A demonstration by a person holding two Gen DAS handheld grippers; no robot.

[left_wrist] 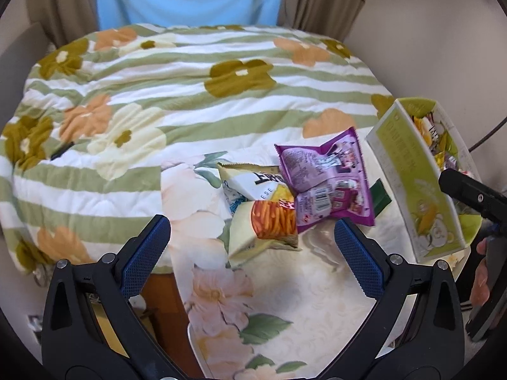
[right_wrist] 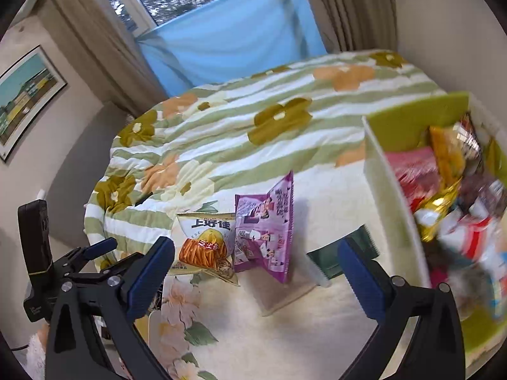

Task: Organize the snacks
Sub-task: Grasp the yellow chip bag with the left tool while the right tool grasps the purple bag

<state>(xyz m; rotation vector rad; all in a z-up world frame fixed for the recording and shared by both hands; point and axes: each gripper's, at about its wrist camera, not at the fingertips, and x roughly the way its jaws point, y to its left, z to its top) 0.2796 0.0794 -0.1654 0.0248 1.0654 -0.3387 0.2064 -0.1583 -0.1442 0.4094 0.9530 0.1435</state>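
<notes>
Left gripper point(left_wrist: 252, 237) gapes over cheese-stick bag point(right_wrist: 206, 240) reading "上好佳"

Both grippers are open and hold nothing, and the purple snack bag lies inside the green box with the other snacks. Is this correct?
Not entirely. The purple snack bag is not inside the green box; it lies outside it on the bed, overlapping the cheese-stick bag, as the left wrist view shows. The rest holds: left gripper and right gripper have their jaws open and empty.
</notes>
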